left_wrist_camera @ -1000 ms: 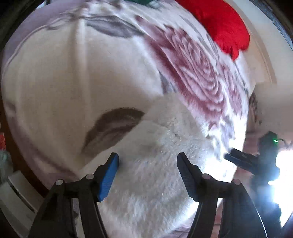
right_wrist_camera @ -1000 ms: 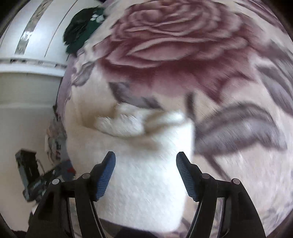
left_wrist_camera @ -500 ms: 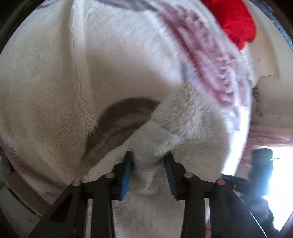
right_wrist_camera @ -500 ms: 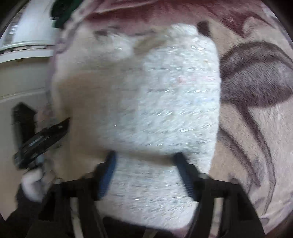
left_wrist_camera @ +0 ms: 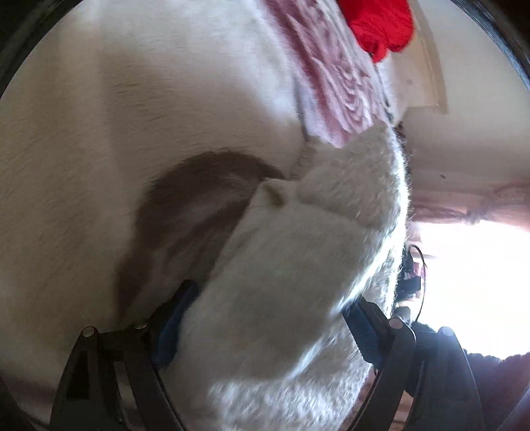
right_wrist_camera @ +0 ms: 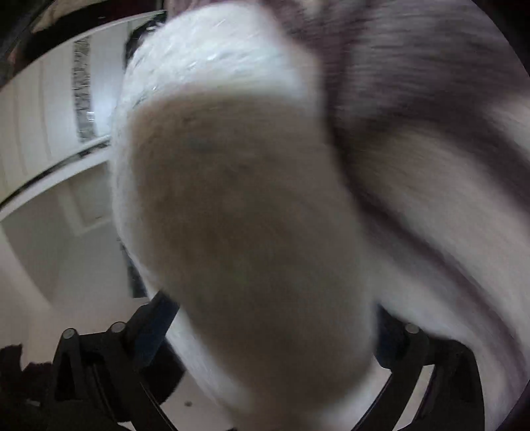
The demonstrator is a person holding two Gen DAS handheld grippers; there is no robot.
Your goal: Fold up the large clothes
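A white fluffy garment [left_wrist_camera: 298, 265] lies folded on a cream blanket [left_wrist_camera: 99, 132] with rose and leaf print. My left gripper [left_wrist_camera: 270, 323] is low over the garment's near end, jaws opening. The thick pile bulges up between its blue pads [left_wrist_camera: 172, 318], and I see no pinch. In the right wrist view the same garment [right_wrist_camera: 248, 215] fills the middle, blurred and very near. My right gripper [right_wrist_camera: 273, 331] straddles it with its jaws opening wide, the fingers [right_wrist_camera: 152, 328] standing at the garment's sides. The blanket [right_wrist_camera: 430, 199] runs along the right.
A red cloth [left_wrist_camera: 381, 23] lies at the far end of the bed. A bright window [left_wrist_camera: 480, 281] glares beyond the bed's right edge, with a dark sleeve [left_wrist_camera: 497, 371] below it. White cabinet doors [right_wrist_camera: 49, 132] stand to the left of the bed.
Both grippers have sunk close onto the garment, which now fills both views. The left jaws pinched a fold half a second ago and have since spread wide. The right jaws widened too.
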